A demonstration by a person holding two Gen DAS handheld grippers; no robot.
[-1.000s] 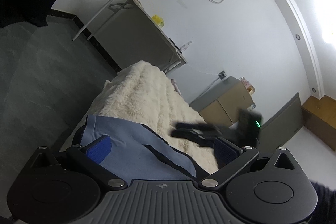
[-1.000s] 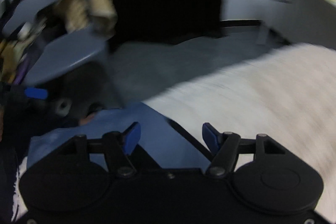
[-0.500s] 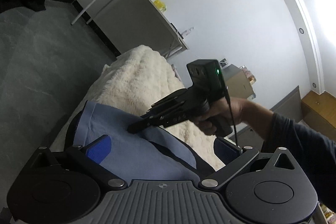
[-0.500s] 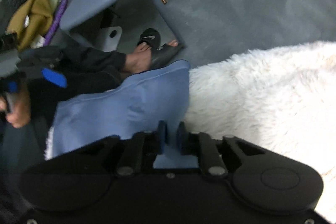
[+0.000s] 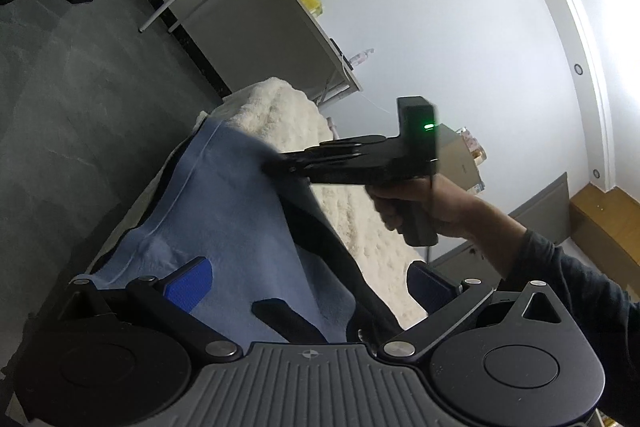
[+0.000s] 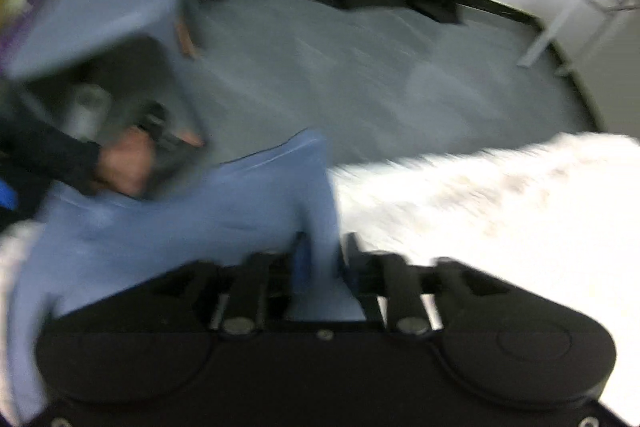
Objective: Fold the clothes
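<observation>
Since the earlier frame, right claw (image 5: 276, 163) had lifted the blue cloth's (image 5: 224, 211) far edge off the fluffy bed (image 5: 288, 111); its jaws had just been opening, cloth between them. Left claw (image 5: 308, 283) gaped open over the near edge.

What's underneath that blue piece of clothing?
A fluffy cream blanket shows beyond the blue garment, with something dark under its lifted edge. What lies under its middle is covered.

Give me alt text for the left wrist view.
The right gripper pinches a raised fold of the blue garment, which lies on a cream fluffy blanket. The left gripper stands open over the garment's near end.
</observation>
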